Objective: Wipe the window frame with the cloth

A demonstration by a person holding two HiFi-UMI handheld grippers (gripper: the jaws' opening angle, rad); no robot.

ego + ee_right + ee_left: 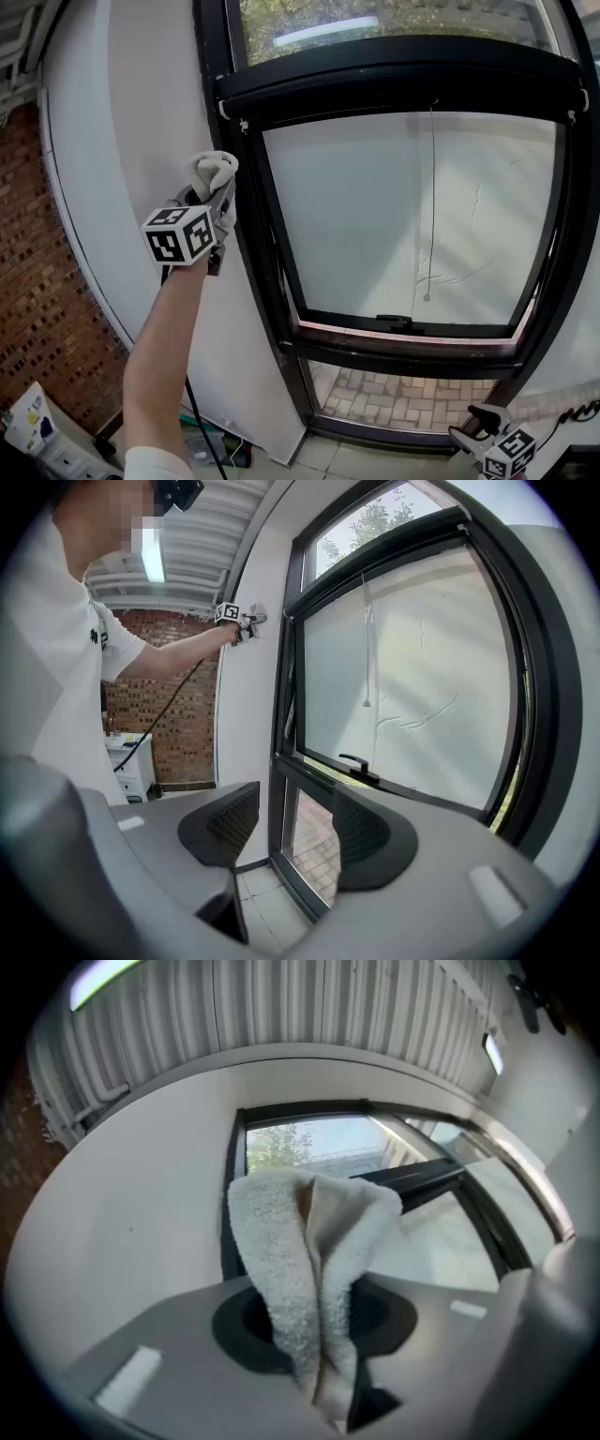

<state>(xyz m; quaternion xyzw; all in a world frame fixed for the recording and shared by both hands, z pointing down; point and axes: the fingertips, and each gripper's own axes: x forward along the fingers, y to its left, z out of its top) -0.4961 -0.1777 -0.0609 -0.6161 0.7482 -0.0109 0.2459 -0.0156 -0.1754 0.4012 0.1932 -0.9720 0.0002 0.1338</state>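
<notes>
A folded white terry cloth (212,171) (309,1260) sticks out of my left gripper (214,187) (314,1321), whose jaws are shut on it. I hold it raised against the white wall, just left of the black window frame's (246,202) (232,1204) upper left side. The cloth stands a little apart from the frame. My right gripper (480,424) (295,827) hangs low at the bottom right, open with nothing between its jaws, in front of the frame's lower left corner (281,789).
A tilted-open sash with a black handle (394,322) (358,765) fills the frame, and a blind cord (430,206) hangs inside. A brick wall (37,281) and a white cabinet (131,761) stand to the left. A black cable (192,403) trails down by my arm.
</notes>
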